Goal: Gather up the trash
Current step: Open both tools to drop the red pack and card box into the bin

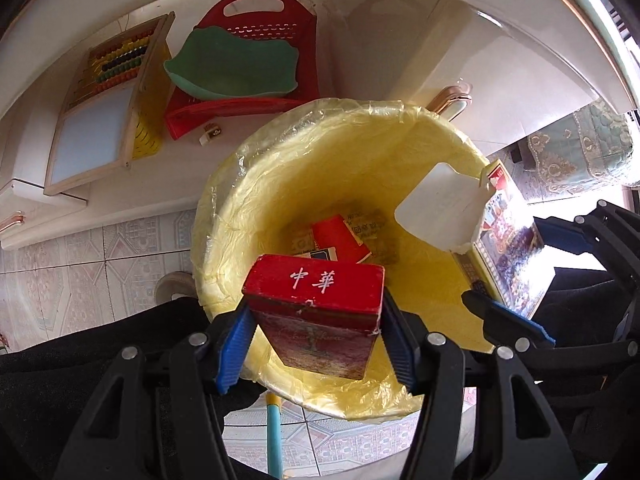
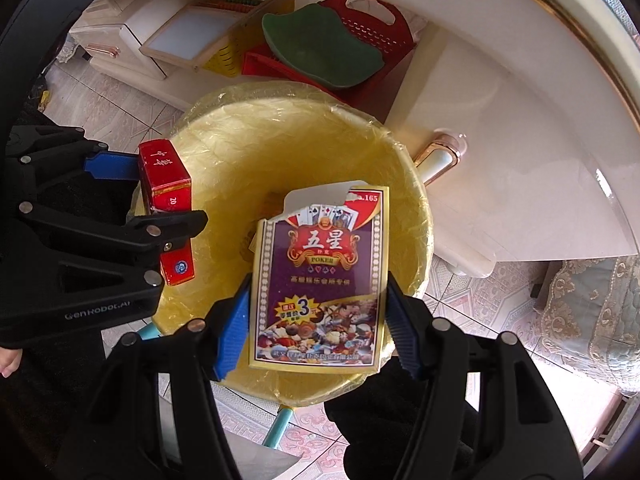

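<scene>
A bin lined with a yellow bag [image 1: 280,168] stands on the tiled floor below both grippers; it also shows in the right wrist view [image 2: 304,136]. Several boxes and wrappers [image 1: 340,236] lie at its bottom. My left gripper [image 1: 316,344] is shut on a red cigarette box [image 1: 320,300] and holds it over the bin's near rim; the box also shows in the right wrist view [image 2: 166,188]. My right gripper [image 2: 318,332] is shut on a purple poker card box [image 2: 320,280] with its flap open, over the bin; the box also shows in the left wrist view [image 1: 508,248].
A red perforated board with a green tray [image 1: 236,64] and a wooden abacus board [image 1: 104,108] lean on the white cabinet behind the bin. A white table leg with gold trim [image 2: 436,160] stands beside the bin. A patterned cloth [image 2: 592,304] hangs at right.
</scene>
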`<action>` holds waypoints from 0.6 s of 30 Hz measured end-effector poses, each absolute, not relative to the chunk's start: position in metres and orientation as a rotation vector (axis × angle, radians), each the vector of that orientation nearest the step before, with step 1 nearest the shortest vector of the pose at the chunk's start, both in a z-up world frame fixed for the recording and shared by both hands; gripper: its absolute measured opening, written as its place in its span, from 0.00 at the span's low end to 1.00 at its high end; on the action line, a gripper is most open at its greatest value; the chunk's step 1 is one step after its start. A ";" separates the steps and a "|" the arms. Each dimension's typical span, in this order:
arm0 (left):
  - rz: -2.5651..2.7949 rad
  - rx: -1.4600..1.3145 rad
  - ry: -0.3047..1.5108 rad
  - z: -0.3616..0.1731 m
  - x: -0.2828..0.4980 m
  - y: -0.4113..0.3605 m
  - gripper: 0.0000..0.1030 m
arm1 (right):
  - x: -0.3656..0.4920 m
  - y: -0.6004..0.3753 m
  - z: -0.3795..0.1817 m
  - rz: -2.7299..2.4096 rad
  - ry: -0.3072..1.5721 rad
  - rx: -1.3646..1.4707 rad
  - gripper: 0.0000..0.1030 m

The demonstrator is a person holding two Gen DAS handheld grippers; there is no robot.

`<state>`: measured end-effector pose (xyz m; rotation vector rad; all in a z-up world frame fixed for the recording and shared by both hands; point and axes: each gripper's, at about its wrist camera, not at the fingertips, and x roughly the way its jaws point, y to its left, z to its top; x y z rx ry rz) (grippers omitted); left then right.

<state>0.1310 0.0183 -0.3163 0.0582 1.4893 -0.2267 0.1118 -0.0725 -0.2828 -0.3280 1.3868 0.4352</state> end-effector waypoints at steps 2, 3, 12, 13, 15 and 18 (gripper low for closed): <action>-0.219 0.057 1.499 -0.320 0.134 0.020 0.56 | 0.112 -0.071 -0.287 0.442 1.397 -0.329 0.59; -0.216 0.053 1.503 -0.322 0.135 0.021 0.56 | 0.113 -0.071 -0.290 0.445 1.403 -0.327 0.59; -0.208 0.045 1.531 -0.334 0.142 0.022 0.56 | 0.117 -0.070 -0.300 0.449 1.432 -0.313 0.59; -0.207 0.041 1.535 -0.335 0.143 0.023 0.56 | 0.117 -0.070 -0.301 0.451 1.433 -0.314 0.59; -0.205 0.034 1.542 -0.337 0.143 0.023 0.56 | 0.116 -0.069 -0.301 0.452 1.434 -0.318 0.59; -0.202 0.030 1.548 -0.339 0.143 0.024 0.56 | 0.116 -0.069 -0.301 0.451 1.430 -0.320 0.59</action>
